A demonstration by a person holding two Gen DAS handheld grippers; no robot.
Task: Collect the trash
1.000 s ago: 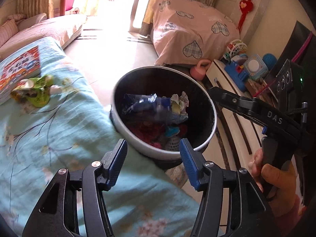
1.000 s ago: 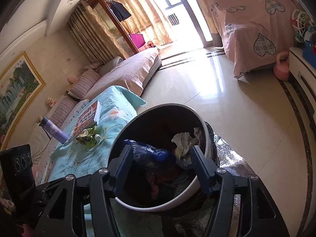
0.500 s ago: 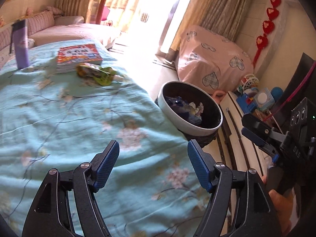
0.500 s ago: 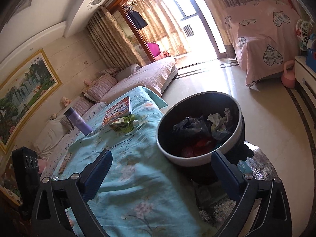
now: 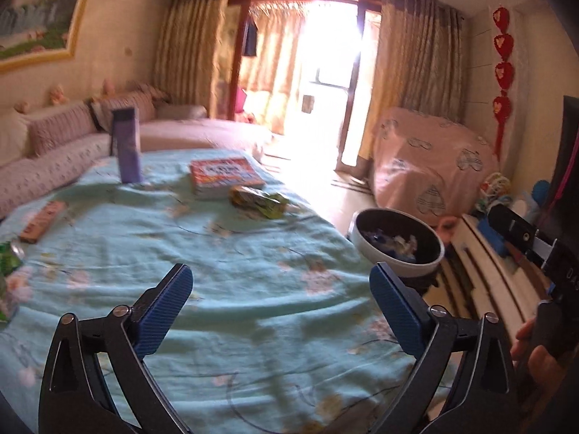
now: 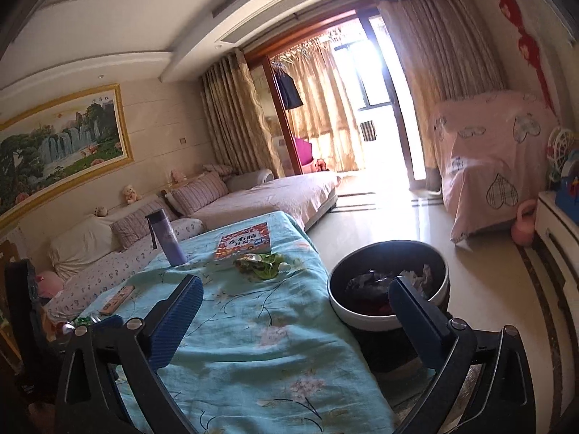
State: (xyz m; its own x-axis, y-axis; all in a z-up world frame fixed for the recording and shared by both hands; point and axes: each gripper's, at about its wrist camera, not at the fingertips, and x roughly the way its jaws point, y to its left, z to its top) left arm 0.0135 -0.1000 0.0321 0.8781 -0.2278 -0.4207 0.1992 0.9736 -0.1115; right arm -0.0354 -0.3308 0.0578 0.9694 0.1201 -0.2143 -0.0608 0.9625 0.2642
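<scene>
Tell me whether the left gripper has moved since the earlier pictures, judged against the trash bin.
Yes. The left gripper has pulled back from the trash bin, which now sits small at its right; its empty jaws have just been opening.

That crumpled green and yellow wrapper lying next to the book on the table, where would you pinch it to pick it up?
Probably at the raised, crinkled green end of the wrapper, the end away from the book. It puckers up off the cloth, giving the fingers something to close across. Come from above and the near side, since the book crowds the far side. Both the left gripper and right gripper stand open and empty.
</scene>
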